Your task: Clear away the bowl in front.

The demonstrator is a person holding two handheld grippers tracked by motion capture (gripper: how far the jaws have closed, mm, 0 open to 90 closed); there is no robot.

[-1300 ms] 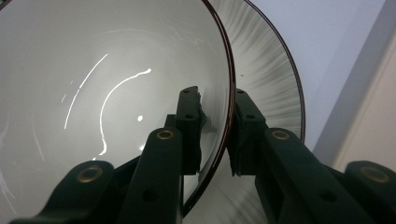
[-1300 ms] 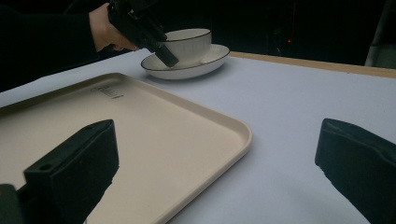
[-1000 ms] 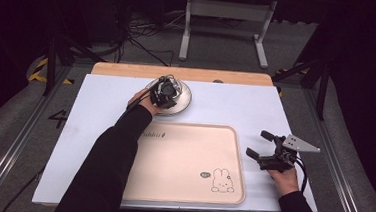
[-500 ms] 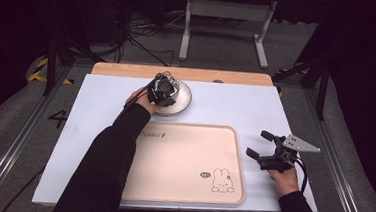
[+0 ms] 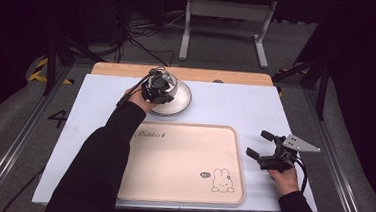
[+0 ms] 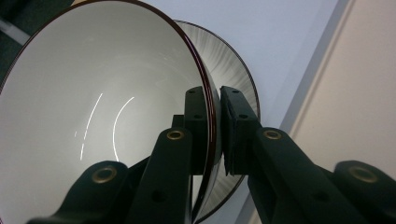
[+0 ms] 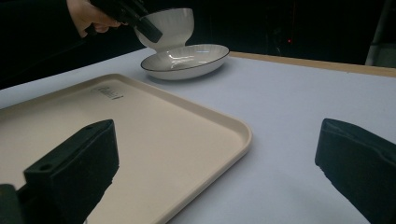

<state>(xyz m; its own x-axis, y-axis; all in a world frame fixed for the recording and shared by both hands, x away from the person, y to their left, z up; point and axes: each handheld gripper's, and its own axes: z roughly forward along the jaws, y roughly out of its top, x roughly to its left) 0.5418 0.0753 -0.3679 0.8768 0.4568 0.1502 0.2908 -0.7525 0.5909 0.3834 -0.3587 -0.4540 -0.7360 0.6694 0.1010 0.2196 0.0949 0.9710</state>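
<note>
High view: left gripper (image 5: 158, 88) has shifted slightly right since 1.0 s ago, over the shallow striped plate (image 5: 180, 103). White tabletop (image 5: 236, 105), dark room.

Left gripper view: jaws clamp the dark-rimmed white bowl (image 6: 93, 112) by its wall.

Right gripper view: right gripper (image 7: 217, 172) jaws wide, beside the beige tray (image 7: 140, 140).

High view: fixed above the person's side, looks forward and down over the whole white table (image 5: 285, 113), floor and stands beyond.

Left gripper view: rides the left gripper (image 6: 215, 126), very close, looks along its jaws into the bowl (image 6: 93, 116), plate (image 6: 233, 70) behind.

Right gripper view: low, near the table surface, looks across the tray (image 7: 154, 140) corner toward the far bowl (image 7: 170, 25) and plate (image 7: 187, 58).

All three views share bowl and plate.
</note>
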